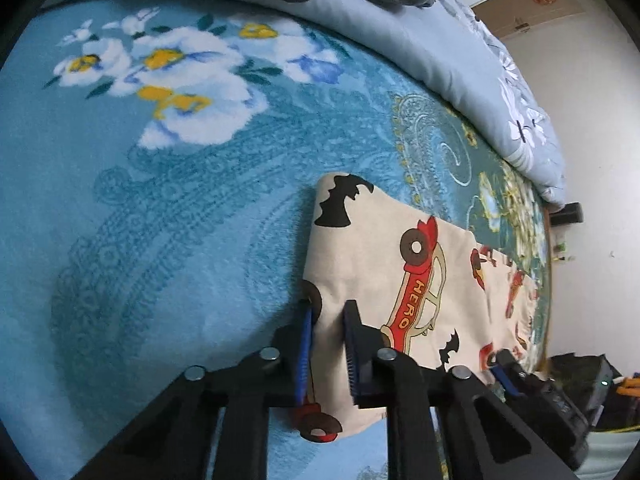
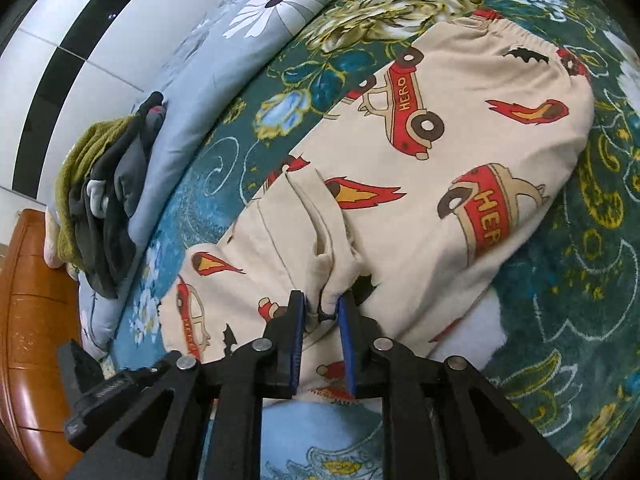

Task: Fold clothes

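Left wrist view: the cream cotton trousers printed with red "HERO" cars and black bats (image 1: 404,264) are seen lying on the teal floral plush blanket (image 1: 168,184). The left gripper (image 1: 329,310) is parted a little, with the leg end of the garment between its blue pads; whether the pads actually pinch the cloth cannot be told.

In the right wrist view, the right gripper (image 2: 322,307) is likewise narrowly parted, with a bunched fold of the trousers' crotch seam gathered between the fingertips. Firm contact is not confirmed.

Risks are judged as follows. If either grip is only partial, cloth may slip out during lifting, and the fold would land skewed. Only one layer may be caught, so the layers could separate. The plush nap may drag the fabric and cause wrinkling.

The trousers' lower edge is hidden behind both tools. The waistband is distorted at the frame edge. The heap of dark grey and olive clothes (image 2: 100,200) on the pale blue daisy-print quilt (image 2: 224,52) is not resolvable into separate items.
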`<state>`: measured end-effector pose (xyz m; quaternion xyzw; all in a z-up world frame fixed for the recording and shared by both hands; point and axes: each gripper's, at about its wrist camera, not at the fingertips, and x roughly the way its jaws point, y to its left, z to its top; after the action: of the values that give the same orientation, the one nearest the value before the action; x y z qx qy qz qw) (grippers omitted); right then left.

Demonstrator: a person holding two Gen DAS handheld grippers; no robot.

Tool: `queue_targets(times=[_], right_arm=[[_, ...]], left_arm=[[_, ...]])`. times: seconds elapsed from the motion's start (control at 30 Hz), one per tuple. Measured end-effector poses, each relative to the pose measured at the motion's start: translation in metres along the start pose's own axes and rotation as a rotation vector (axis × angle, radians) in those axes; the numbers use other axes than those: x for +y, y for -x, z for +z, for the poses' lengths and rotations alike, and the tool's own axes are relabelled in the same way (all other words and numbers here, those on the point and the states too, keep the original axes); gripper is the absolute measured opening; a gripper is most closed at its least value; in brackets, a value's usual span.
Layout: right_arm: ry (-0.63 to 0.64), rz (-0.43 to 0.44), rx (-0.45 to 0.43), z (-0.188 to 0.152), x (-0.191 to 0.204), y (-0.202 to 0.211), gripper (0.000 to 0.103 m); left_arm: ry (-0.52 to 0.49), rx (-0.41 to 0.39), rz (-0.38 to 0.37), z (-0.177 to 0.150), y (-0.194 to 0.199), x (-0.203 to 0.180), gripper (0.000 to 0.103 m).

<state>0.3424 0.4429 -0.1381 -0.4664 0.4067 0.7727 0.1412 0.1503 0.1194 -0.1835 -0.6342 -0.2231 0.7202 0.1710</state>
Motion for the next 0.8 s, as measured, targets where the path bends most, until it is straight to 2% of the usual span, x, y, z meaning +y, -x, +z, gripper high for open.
queue_targets(times=[0.2,0.43,0.5,0.53,0.57,0.67,0.73,0.8], right_arm=[[0.002,-0.038,-0.072,0.003,-0.011,0.036,0.024],[-0.195,-0.074,-0.148,0.01,-0.079,0.072,0.024],[-0.239,-0.041,-0.148,0.013,-0.088,0.068,0.033],[-0.261,-0.025,-0.148,0.015,-0.092,0.067,0.046],[-0.283,-0.008,-0.148,0.016,-0.097,0.065,0.049],[-0.346,0.071,-0.13,0.021,-0.096,0.047,0.049],[-0.363,0.092,-0.095,0.023,-0.089,0.03,0.049],[-0.357,0.087,-0.072,0.023,-0.08,0.017,0.049]], left_arm=[[-0.003,-0.085,0.006,0.0,0.026,-0.005,0.009],[-0.003,-0.192,0.025,0.011,0.079,0.021,0.009],[-0.01,-0.229,0.077,0.016,0.093,0.036,0.009],[-0.012,-0.249,0.116,0.017,0.1,0.046,0.009],[0.003,-0.26,0.143,0.017,0.108,0.061,0.009],[0.124,-0.229,0.121,0.021,0.111,0.102,0.009],[0.16,-0.213,0.082,0.018,0.11,0.118,0.009],[0.145,-0.195,0.078,0.015,0.109,0.118,0.01]])
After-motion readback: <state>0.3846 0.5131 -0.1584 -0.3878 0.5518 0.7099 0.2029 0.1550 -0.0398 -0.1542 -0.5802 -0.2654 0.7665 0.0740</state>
